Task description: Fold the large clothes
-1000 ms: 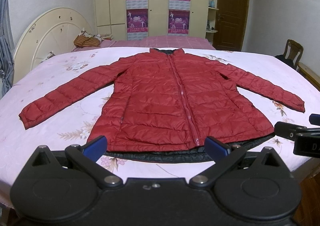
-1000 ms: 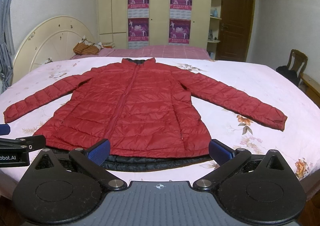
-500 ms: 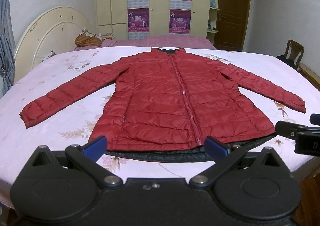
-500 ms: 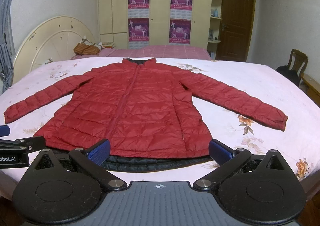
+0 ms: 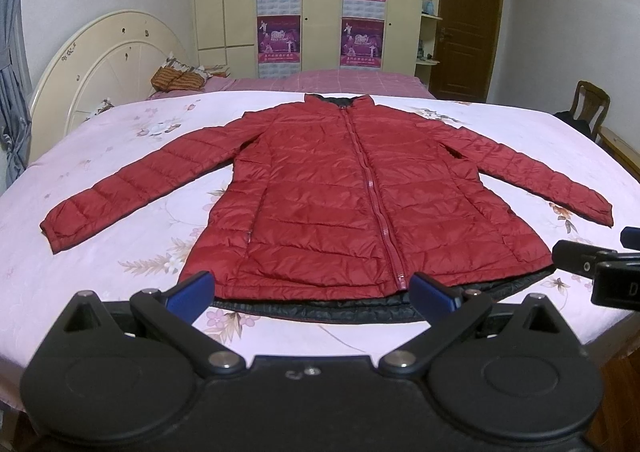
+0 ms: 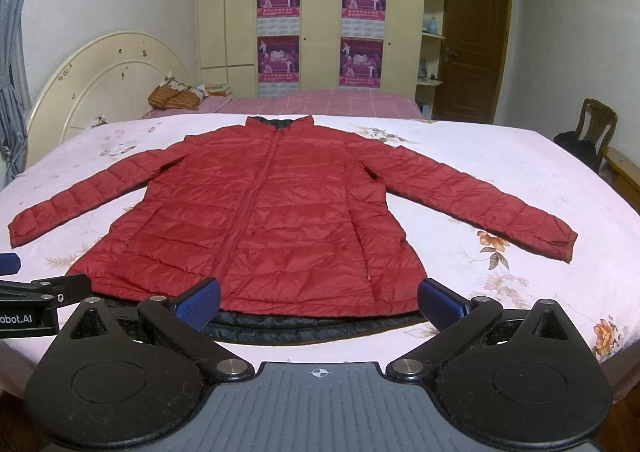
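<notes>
One red puffer jacket (image 5: 352, 207) lay flat and zipped on the bed (image 5: 120, 268), front up, both sleeves spread wide, its dark lining peeking out under the near hem. No fold had been made, so this looked like the very start. Left gripper (image 5: 312, 288) and right gripper (image 6: 320, 298) hovered just short of the hem, fingers spread wide apart, gripping nothing. Next move, by my reckoning: reach for a sleeve cuff (image 5: 56, 228) or a side edge, pinch through the slippery padding, and carry it across the body.
</notes>
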Available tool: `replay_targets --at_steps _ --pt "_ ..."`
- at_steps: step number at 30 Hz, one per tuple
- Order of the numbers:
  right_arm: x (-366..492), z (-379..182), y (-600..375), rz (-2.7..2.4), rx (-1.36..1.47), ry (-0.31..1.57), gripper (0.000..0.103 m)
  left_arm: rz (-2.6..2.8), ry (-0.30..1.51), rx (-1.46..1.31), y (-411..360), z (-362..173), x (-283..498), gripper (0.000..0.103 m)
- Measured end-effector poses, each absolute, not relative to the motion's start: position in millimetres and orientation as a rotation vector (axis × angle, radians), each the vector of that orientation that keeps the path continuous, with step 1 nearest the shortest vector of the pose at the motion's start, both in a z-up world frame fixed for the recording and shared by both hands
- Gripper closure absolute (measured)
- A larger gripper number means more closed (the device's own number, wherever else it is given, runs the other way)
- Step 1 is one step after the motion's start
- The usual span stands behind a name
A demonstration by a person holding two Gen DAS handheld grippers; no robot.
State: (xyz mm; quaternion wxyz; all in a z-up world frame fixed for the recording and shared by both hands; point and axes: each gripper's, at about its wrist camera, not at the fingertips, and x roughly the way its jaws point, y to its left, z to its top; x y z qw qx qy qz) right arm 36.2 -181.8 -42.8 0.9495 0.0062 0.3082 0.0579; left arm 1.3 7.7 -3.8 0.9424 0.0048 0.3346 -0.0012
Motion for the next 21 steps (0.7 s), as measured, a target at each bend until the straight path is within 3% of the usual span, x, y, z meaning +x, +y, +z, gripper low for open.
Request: replay_targets --at_steps 21 --pt "36.5 -43.5 -179.9 0.118 0.014 0.63 0.0 -0.001 0.686 0.009 8.3 -4.7 1.7 0.0"
